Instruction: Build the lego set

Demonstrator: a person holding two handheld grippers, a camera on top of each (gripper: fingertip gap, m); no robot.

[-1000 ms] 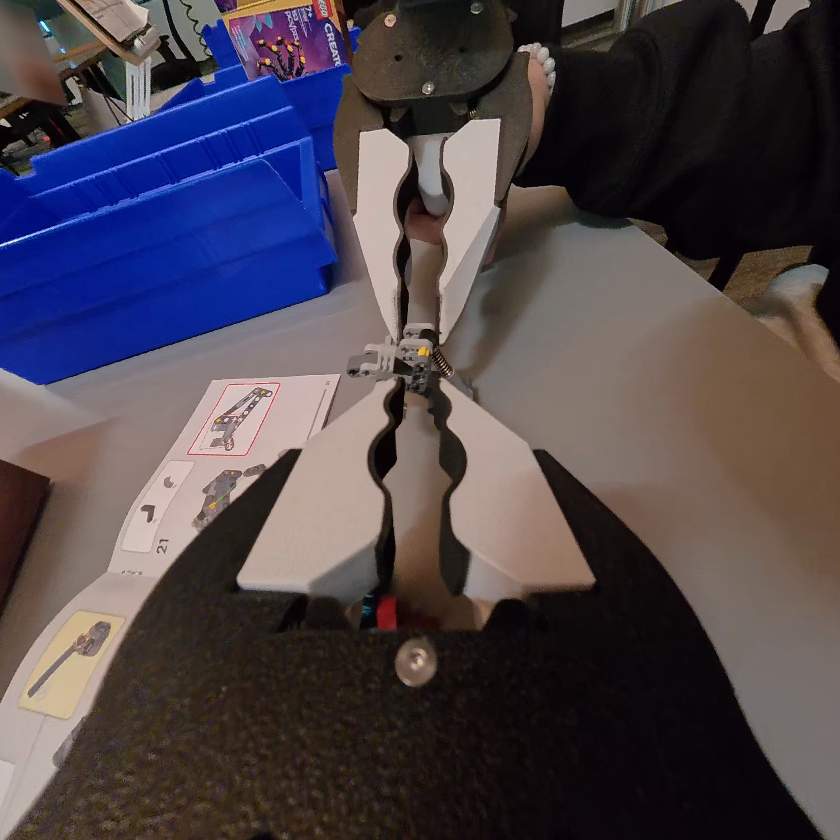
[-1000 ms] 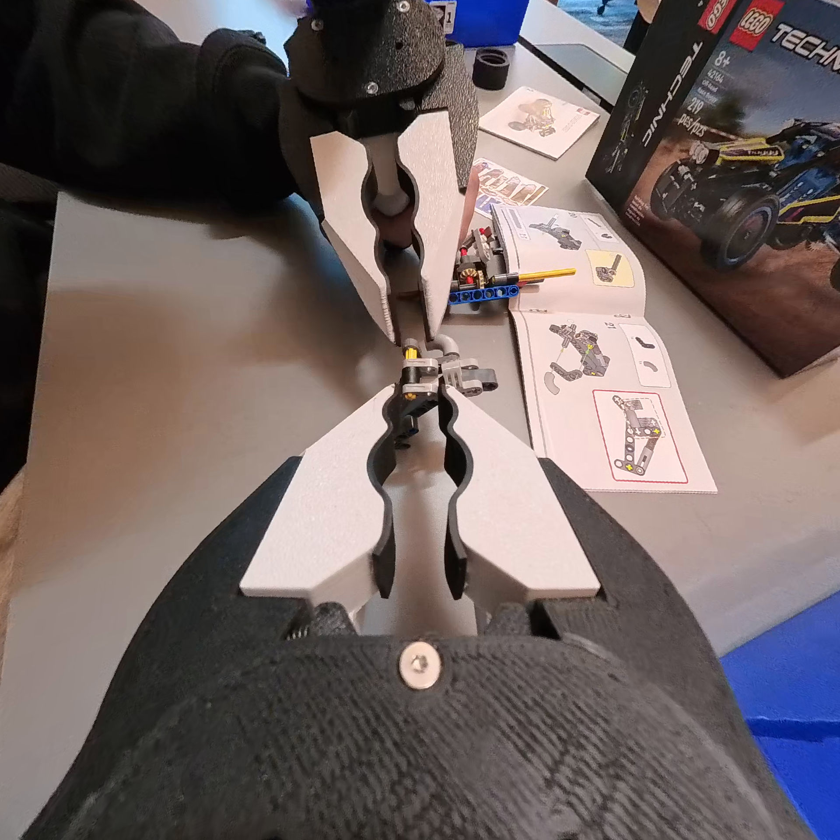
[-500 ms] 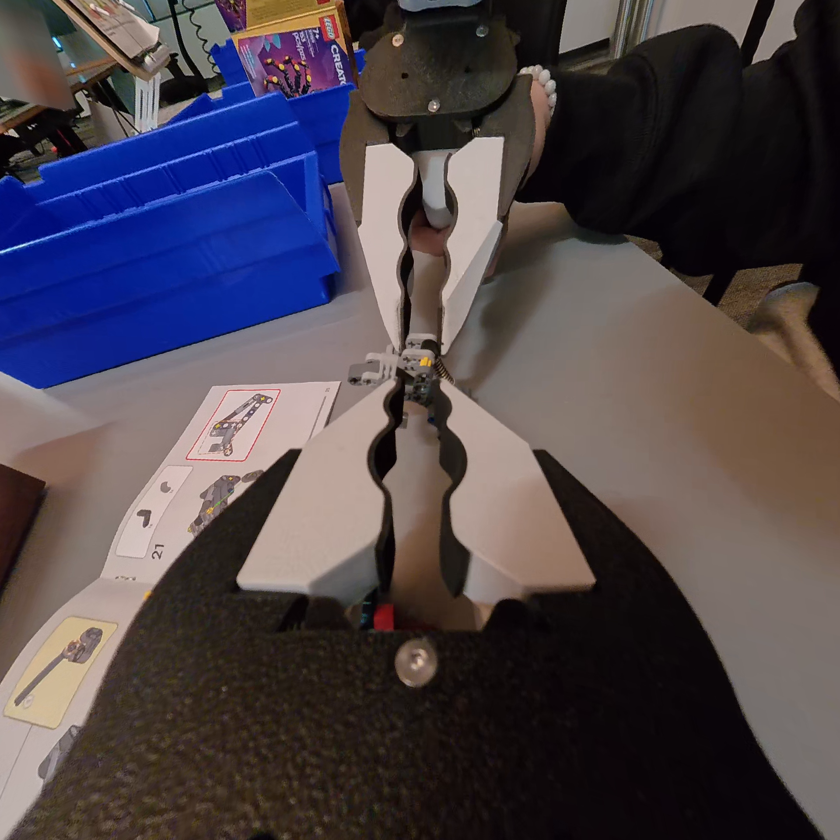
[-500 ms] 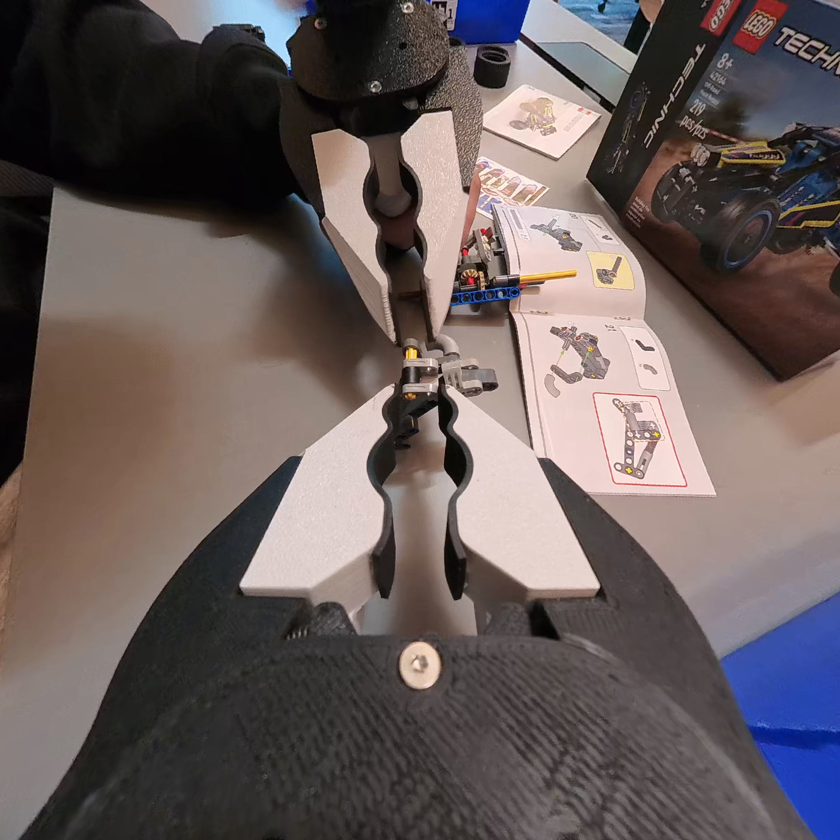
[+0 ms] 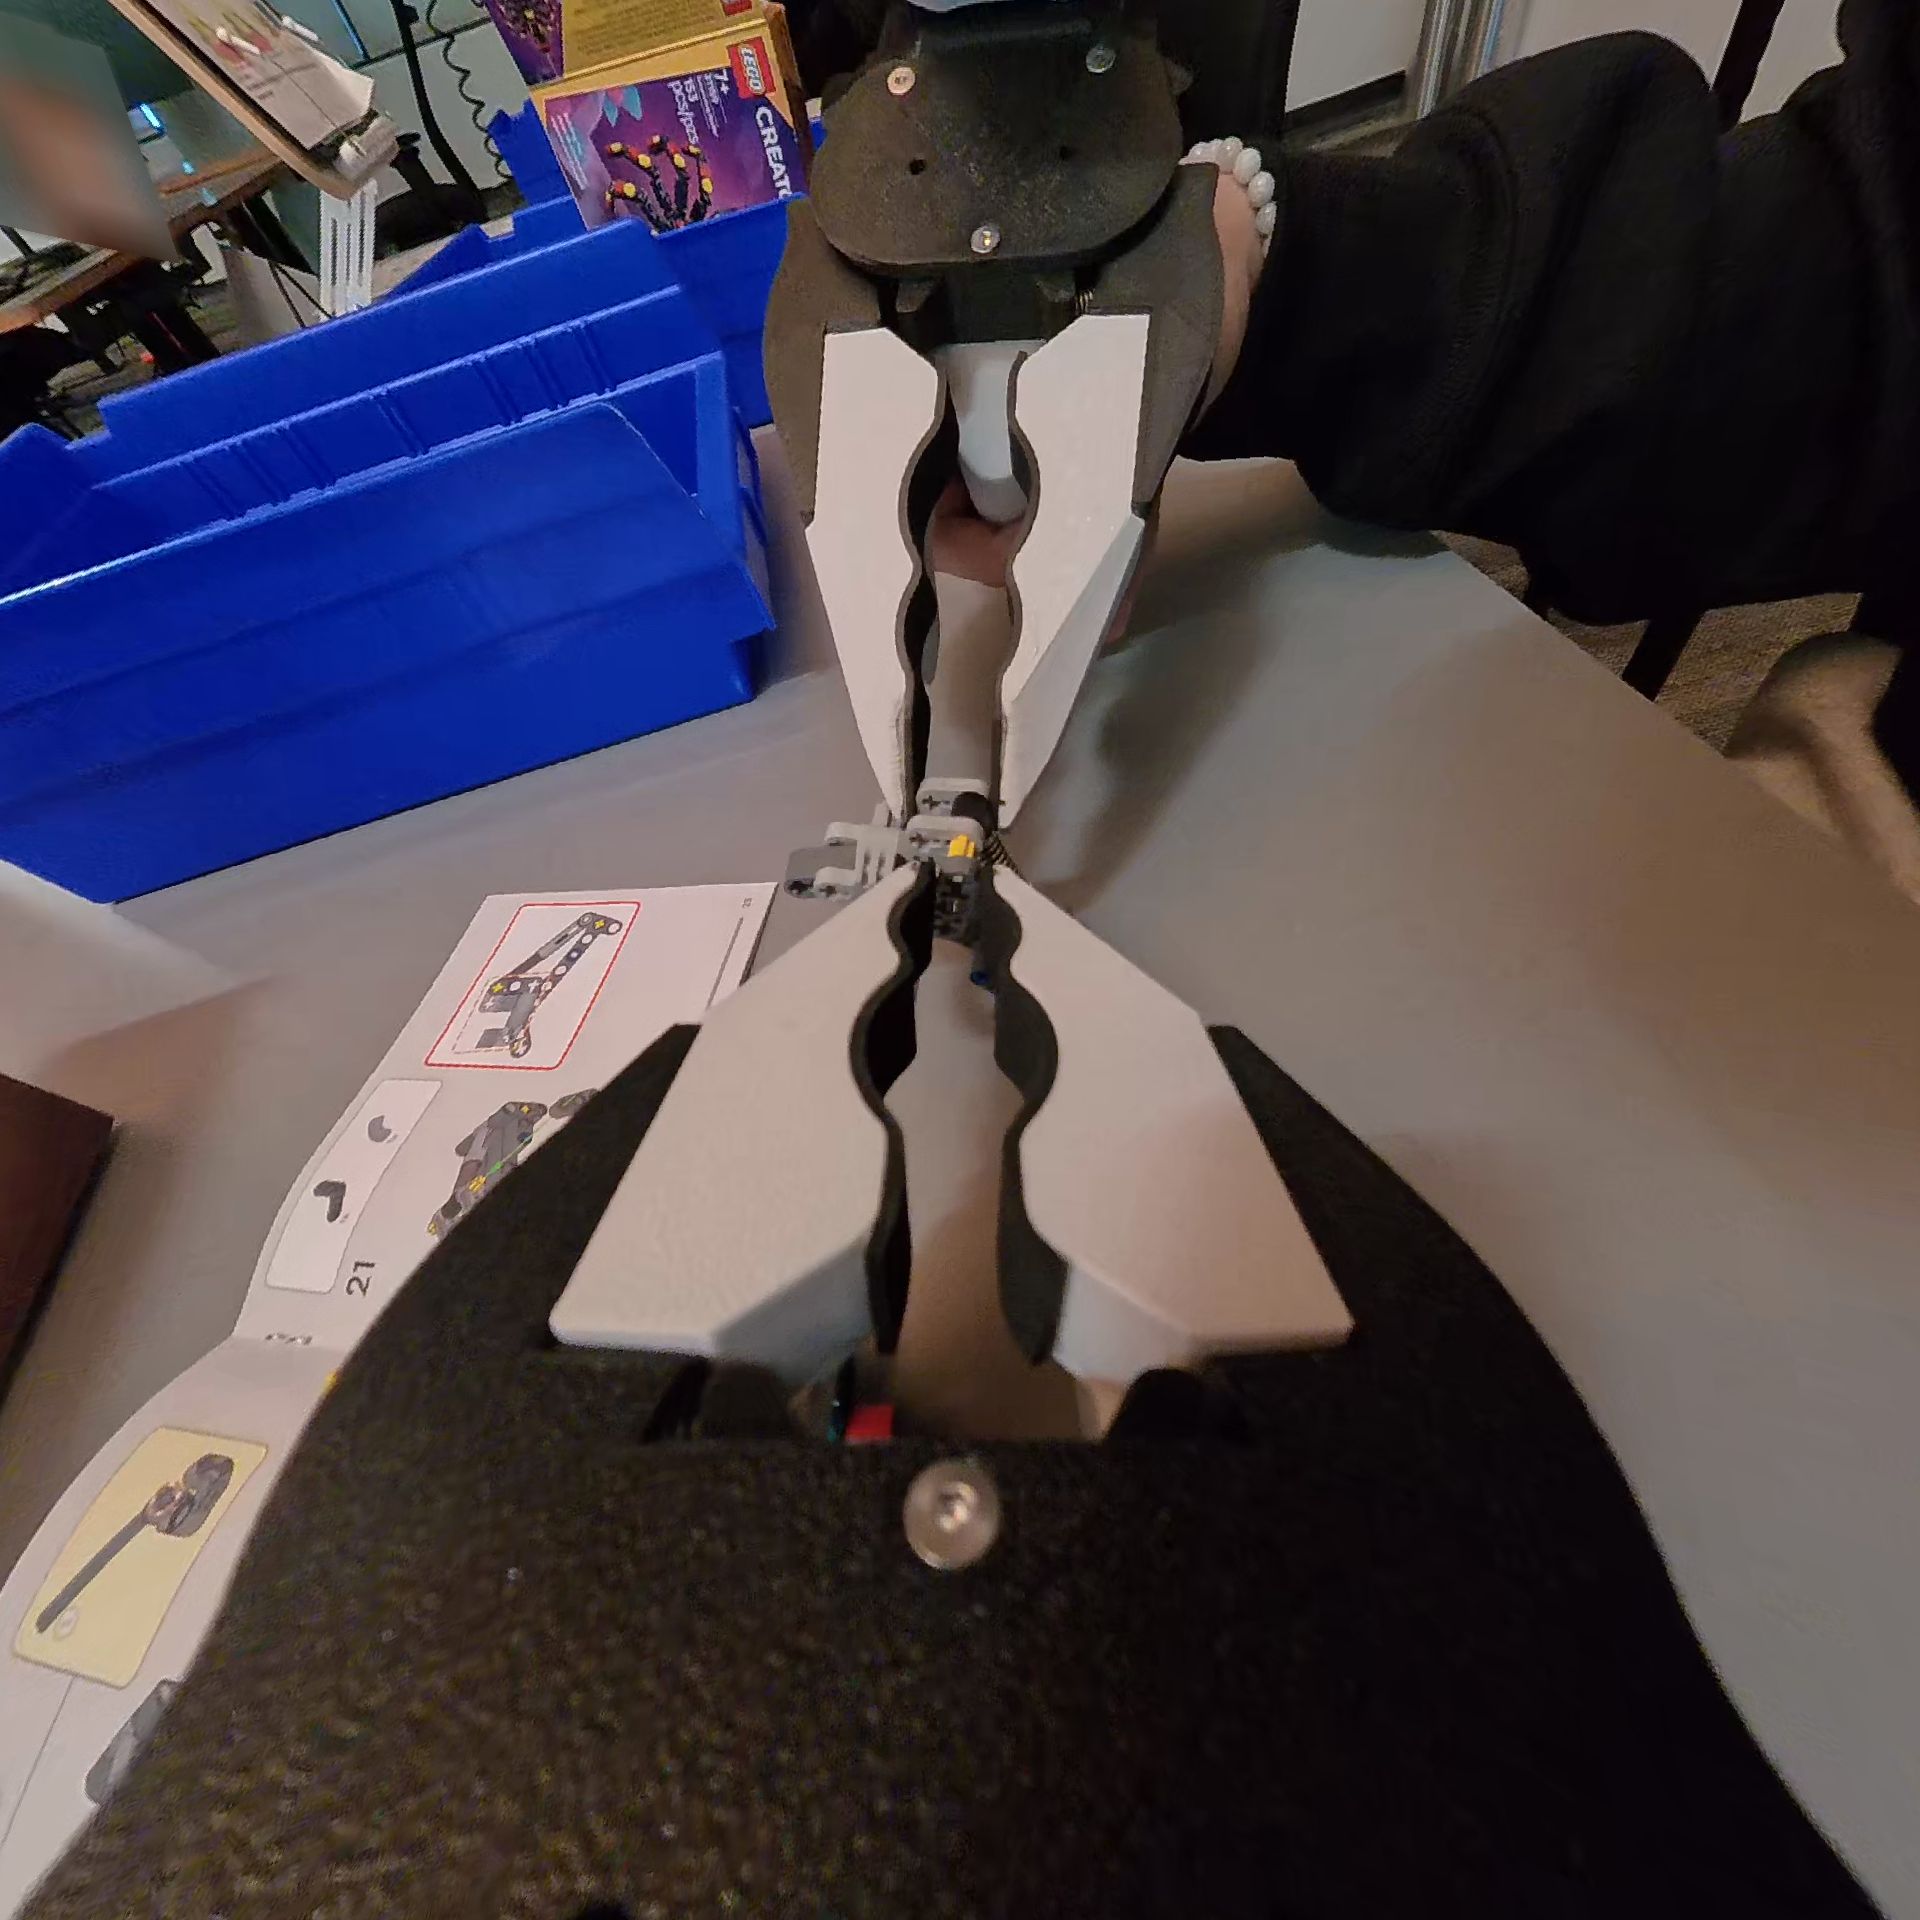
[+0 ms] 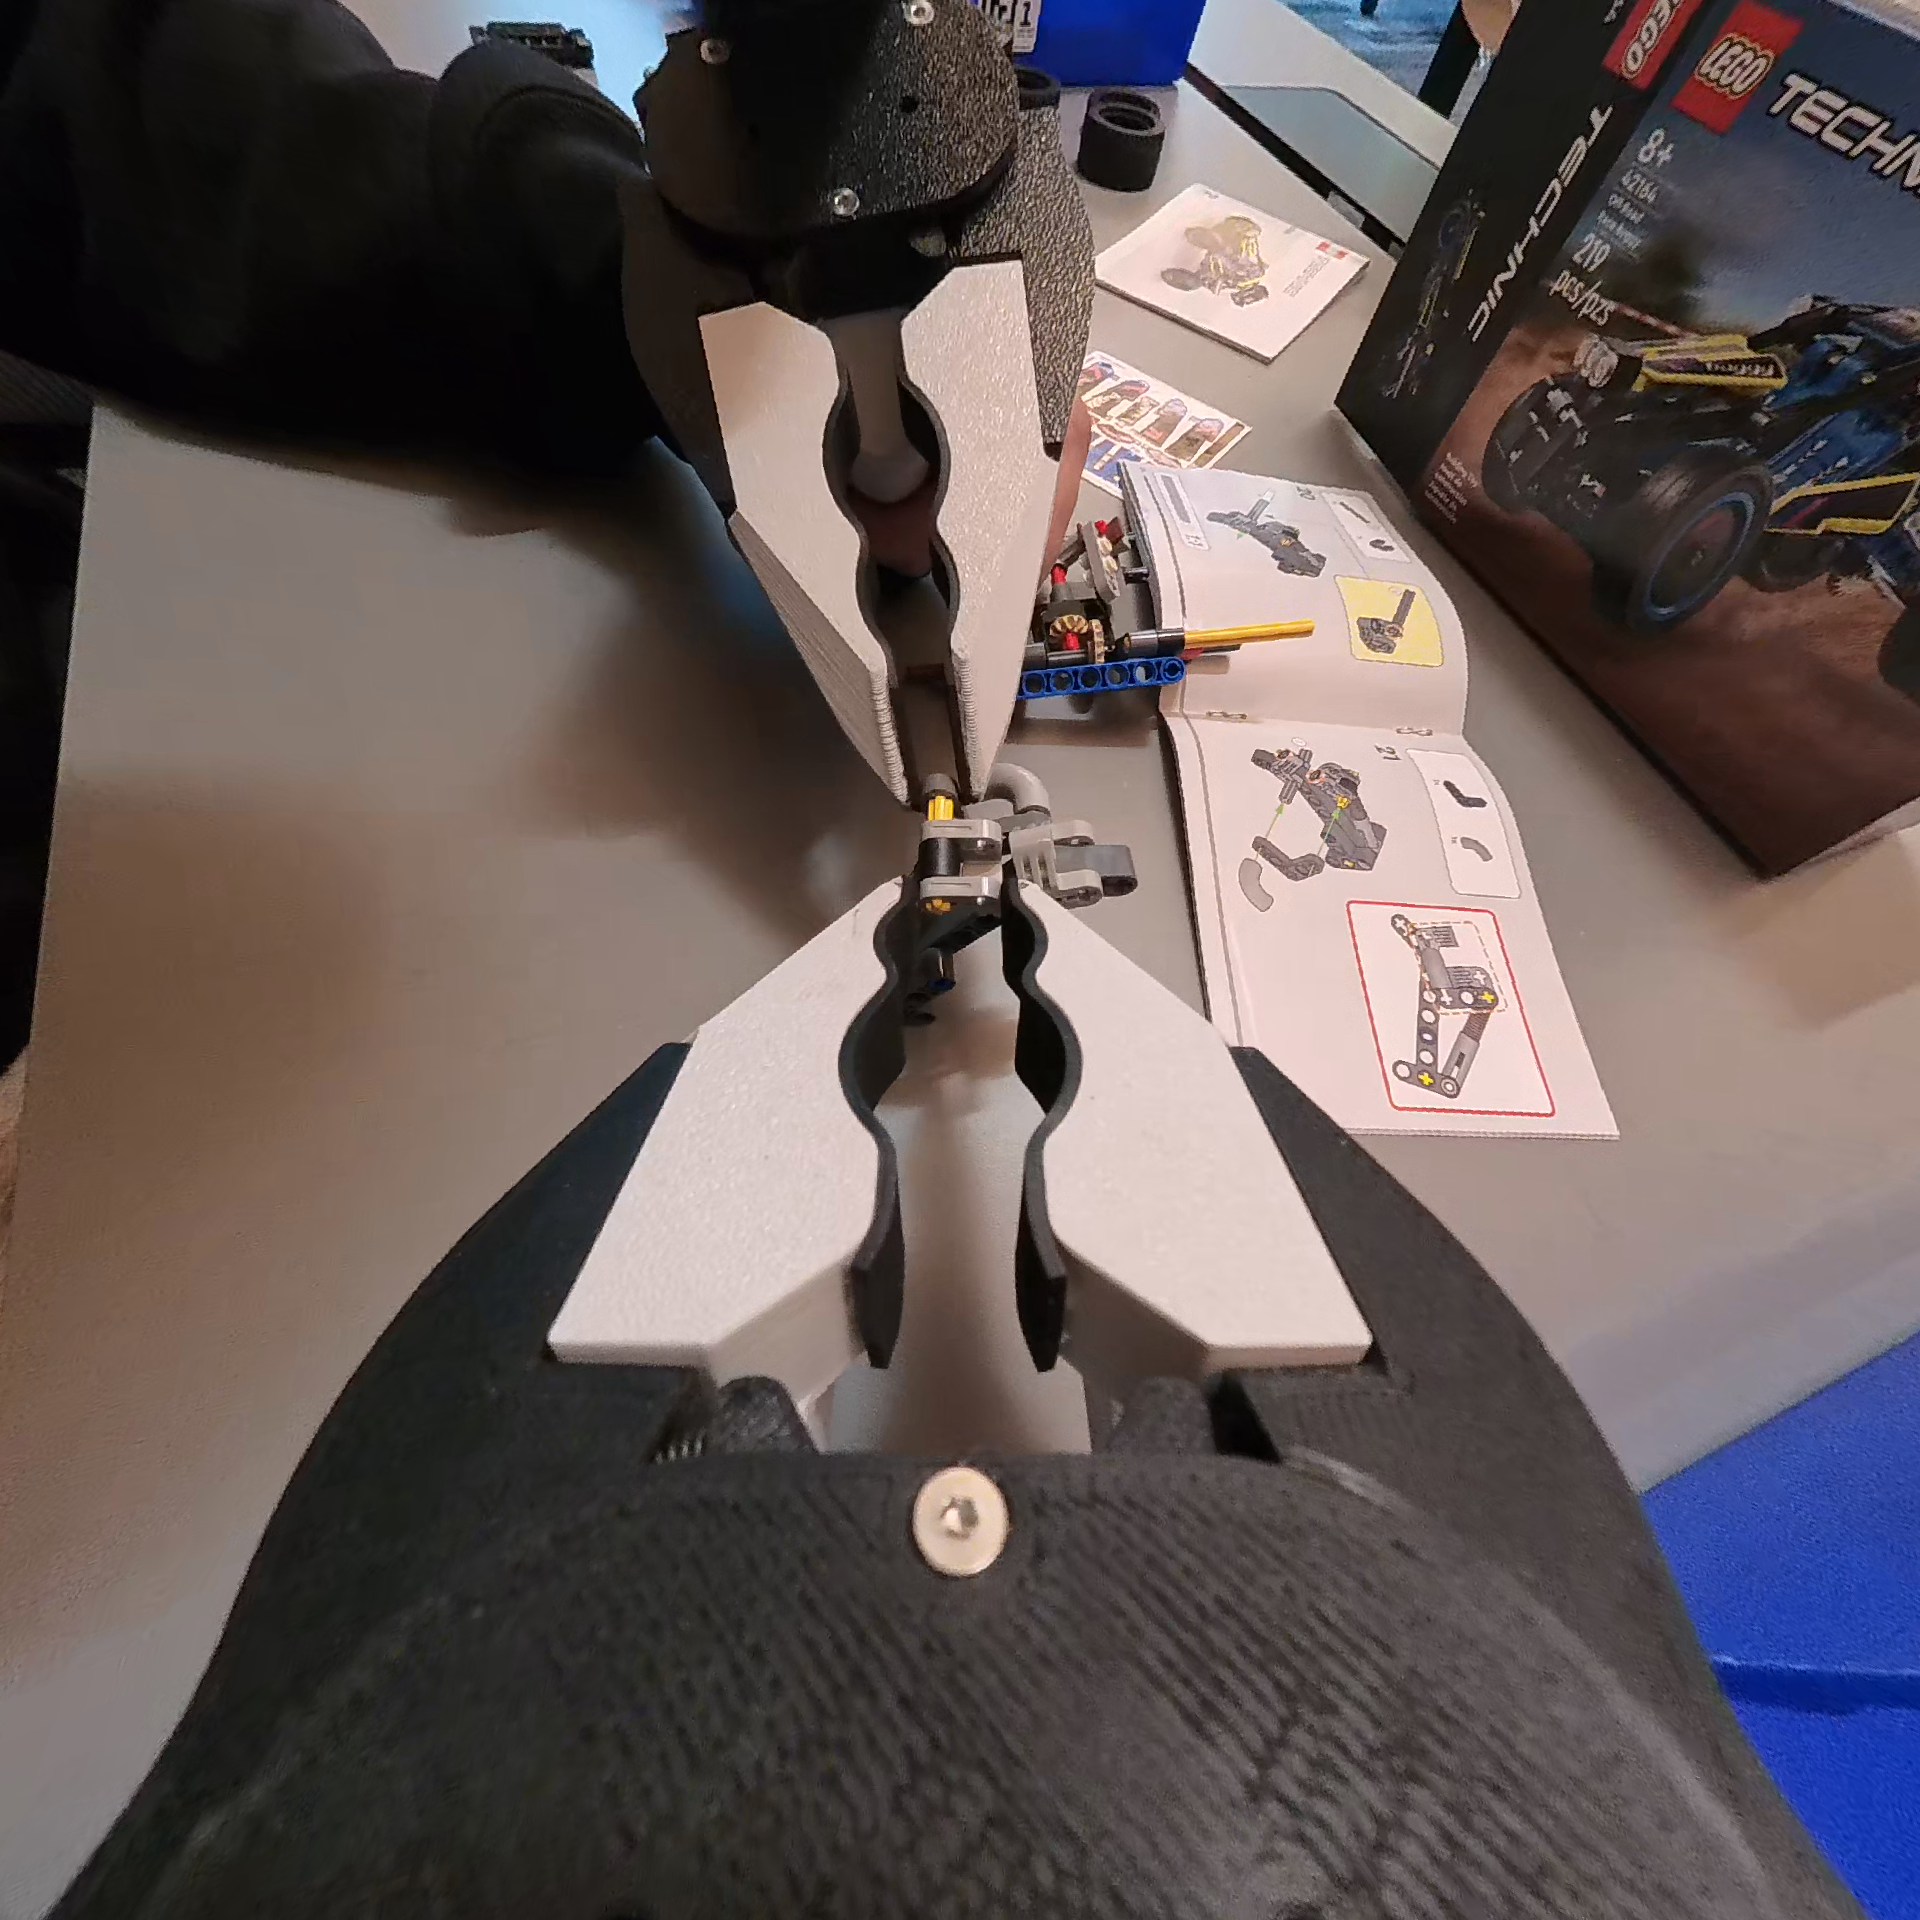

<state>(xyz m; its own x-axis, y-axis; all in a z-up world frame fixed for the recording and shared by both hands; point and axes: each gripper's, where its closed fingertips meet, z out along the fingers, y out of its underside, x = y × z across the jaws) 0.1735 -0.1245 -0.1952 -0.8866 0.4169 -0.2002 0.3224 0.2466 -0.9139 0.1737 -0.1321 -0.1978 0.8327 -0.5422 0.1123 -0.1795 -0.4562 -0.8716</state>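
We have both claws pinched on the same small grey-and-black Technic subassembly (image 6: pixel 961 868), held just above the grey surface (image 6: pixel 416 935) between them. Our right claw (image 6: pixel 951 904) grips its near, black end; our left claw (image 6: pixel 940 790) clamps the far end by the yellow-tipped pin. From the left wrist view, the left claw (image 5: pixel 951 894) closes on the piece from below in the picture, and the right claw (image 5: pixel 956 774) from above. A light grey connector sticks out sideways toward the open instruction booklet (image 6: pixel 1382 935), free of either grip.

We judge the risks as follows. The grips are narrow tip pinches, so any twist between our two hands could lever a pin out or pop the subassembly apart. Pressing off-axis could make the piece slip from one claw and drop to the surface. The loose-looking connector could swing and catch on the booklet edge.

Compared with a second ago, very little has changed: both claws remain clamped on the same ends, and the piece sits in almost the same spot beside the booklet. The partly built blue-beamed chassis (image 6: pixel 1101 665) behind has not moved.
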